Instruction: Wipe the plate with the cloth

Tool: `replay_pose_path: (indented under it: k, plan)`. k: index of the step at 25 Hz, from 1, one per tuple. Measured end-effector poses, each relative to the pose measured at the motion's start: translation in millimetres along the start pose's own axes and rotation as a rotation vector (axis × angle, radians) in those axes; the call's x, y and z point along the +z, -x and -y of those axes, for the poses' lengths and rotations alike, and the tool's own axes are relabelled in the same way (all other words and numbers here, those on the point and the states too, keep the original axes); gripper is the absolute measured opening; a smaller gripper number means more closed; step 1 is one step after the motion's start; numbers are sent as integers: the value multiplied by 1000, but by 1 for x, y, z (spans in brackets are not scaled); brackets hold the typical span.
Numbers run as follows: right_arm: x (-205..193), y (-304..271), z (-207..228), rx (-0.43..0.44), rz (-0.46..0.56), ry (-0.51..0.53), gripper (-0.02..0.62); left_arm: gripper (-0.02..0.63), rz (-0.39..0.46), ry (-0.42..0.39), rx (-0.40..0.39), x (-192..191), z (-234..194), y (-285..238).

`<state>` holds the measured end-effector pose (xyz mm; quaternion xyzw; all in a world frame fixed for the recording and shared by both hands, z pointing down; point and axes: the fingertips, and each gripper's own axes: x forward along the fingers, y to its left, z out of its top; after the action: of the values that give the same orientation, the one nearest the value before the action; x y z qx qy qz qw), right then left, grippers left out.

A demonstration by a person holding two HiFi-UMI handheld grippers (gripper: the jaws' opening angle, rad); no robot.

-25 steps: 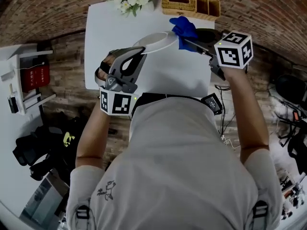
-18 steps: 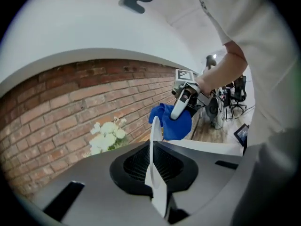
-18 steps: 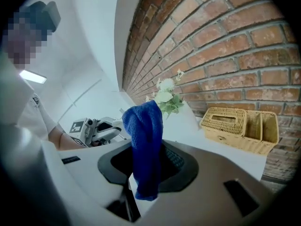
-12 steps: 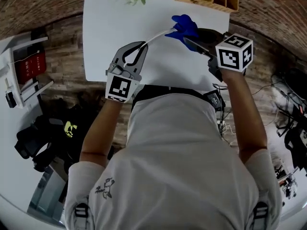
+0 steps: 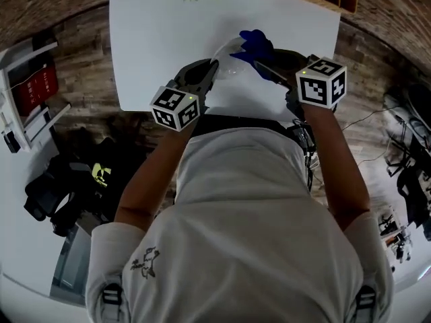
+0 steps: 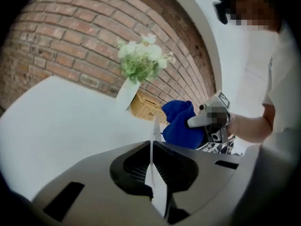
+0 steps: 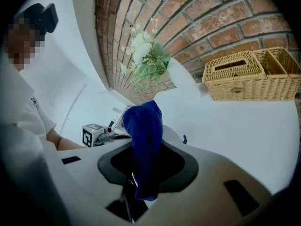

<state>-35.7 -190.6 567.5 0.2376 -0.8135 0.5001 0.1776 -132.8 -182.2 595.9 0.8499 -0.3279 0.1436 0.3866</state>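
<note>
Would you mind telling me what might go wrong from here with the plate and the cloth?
1. The left tool pinches the plate only at its rim, over the white table; a push from the cloth may lever it loose and drop it.
2. The cloth is a bunched wad in the right tool; the tool's hard tips might strike the plate instead.

A white table (image 5: 155, 39) bears a wicker basket (image 7: 249, 81) and a vase of white flowers (image 6: 141, 62) along its far edge.
</note>
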Motion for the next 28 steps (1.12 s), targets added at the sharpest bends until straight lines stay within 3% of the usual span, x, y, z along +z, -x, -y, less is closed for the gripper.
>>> replay_pose_path:
  k: [5,9,20,28]
  plan:
    - [-16,-16,12,-20,-13,-78,111,20,-11,321,-18,-29,-30,-15]
    - [-26,-26,23,-44,-19,-121,110,20,-22,448,-12,-42,-48,-24]
    - [-40,-43,40,-79,-9,-197,110,20,-76,597,-58,-59,-69,-48]
    - [-44,-49,46,-128,-10,-189,110,27,-125,590,8,-70,-75,-52]
